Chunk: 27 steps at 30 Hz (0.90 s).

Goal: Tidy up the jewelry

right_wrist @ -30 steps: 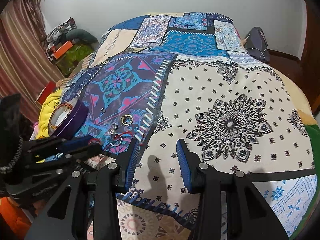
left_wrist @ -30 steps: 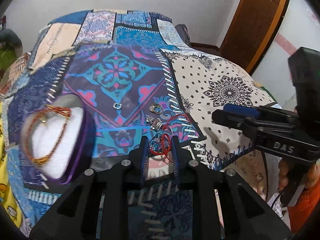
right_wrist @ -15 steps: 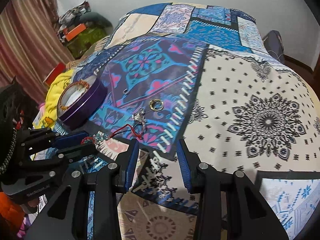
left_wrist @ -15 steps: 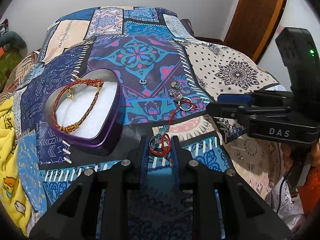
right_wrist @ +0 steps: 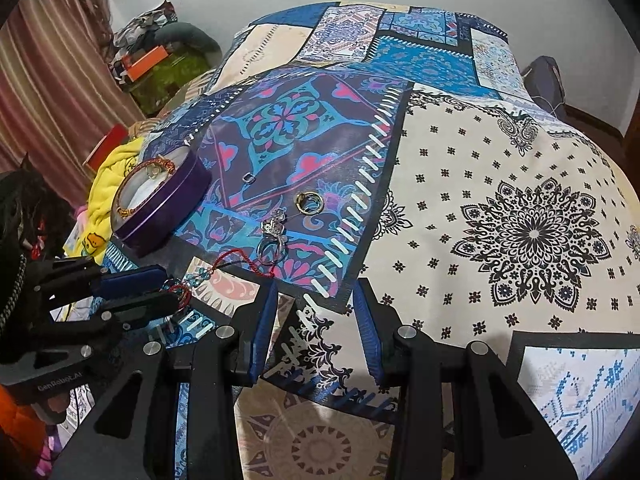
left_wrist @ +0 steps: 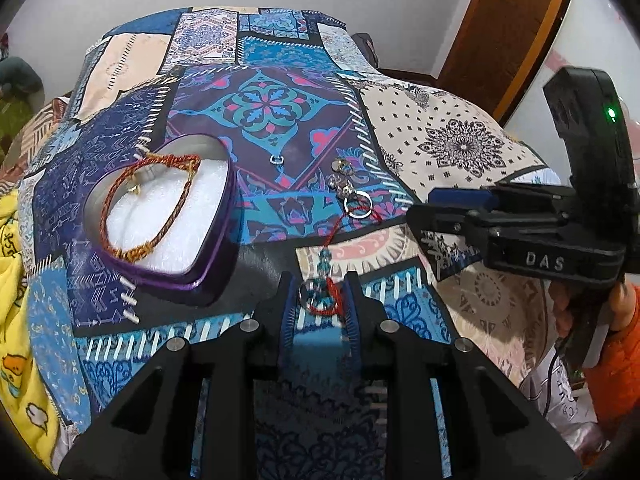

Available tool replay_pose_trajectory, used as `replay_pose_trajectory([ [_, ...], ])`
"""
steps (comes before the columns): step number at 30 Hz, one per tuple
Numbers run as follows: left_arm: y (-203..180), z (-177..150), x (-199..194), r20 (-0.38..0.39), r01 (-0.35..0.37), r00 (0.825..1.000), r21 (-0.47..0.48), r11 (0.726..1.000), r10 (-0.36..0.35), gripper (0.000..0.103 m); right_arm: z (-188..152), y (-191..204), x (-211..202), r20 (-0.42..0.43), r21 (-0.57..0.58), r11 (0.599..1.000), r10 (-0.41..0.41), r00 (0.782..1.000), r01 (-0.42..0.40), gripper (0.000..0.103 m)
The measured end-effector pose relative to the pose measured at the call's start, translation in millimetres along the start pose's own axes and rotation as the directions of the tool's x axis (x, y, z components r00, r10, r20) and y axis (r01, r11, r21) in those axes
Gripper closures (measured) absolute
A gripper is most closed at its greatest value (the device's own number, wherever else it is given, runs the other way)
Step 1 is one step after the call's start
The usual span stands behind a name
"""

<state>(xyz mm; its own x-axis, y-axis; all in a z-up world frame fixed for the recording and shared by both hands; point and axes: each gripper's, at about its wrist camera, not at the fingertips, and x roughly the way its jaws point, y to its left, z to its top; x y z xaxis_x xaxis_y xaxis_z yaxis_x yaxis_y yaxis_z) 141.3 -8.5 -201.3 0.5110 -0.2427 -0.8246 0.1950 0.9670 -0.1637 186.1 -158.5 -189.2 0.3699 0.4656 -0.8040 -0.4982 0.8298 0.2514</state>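
Patchwork bedspread [right_wrist: 500, 168] – purple tin [left_wrist: 208, 240], rings [right_wrist: 310, 203] resting – wooden door [left_wrist: 508, 28] behind.

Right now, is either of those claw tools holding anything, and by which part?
The left gripper pinches the red cord bracelet by its beaded near end. The right gripper holds nothing.

left gripper [left_wrist: 320, 300]: black frame, blue ribbed pads, silver screws | right gripper [right_wrist: 316, 320]: same build, "DAS" embossed, green LED upper right | orange sleeve [left_wrist: 616, 368] lower right
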Motion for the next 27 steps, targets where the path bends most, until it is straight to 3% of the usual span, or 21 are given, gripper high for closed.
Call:
replay_pose_trajectory([
  [11, -9, 25, 25, -0.061, 0.001, 0.998, 0.035, 0.999, 0.001, 0.080, -3, -5, -2, 0.005, 0.012, 1.000, 0.006, 1.000, -0.006, 0.068],
  [13, -8, 26, 29, -0.071, 0.006, 0.997, 0.033, 0.999, -0.004, 0.084, -3, -7, -2, 0.007, 0.019, 1.000, 0.007, 1.000, -0.007, 0.068],
  [15, -6, 28, 32, -0.075, 0.009, 0.997, 0.023, 1.000, -0.007, 0.097, -3, -9, -2, 0.008, 0.025, 1.000, 0.008, 1.000, -0.008, 0.068],
  [16, -4, 28, 32, -0.074, 0.020, 0.997, 0.012, 1.000, -0.019, 0.097, -3, -10, -3, 0.009, 0.027, 1.000, 0.009, 1.000, -0.009, 0.068],
  [19, 1, 28, 31, -0.060, 0.043, 0.997, -0.024, 0.999, -0.045, 0.097, -3, -9, -2, 0.007, 0.026, 1.000, 0.011, 1.000, -0.011, 0.068],
  [27, 6, 34, -2, 0.066, 0.021, 0.998, -0.058, 0.998, -0.017, 0.098, 7, 2, 5, 0.002, -0.013, 1.000, 0.027, 1.000, -0.027, 0.068],
])
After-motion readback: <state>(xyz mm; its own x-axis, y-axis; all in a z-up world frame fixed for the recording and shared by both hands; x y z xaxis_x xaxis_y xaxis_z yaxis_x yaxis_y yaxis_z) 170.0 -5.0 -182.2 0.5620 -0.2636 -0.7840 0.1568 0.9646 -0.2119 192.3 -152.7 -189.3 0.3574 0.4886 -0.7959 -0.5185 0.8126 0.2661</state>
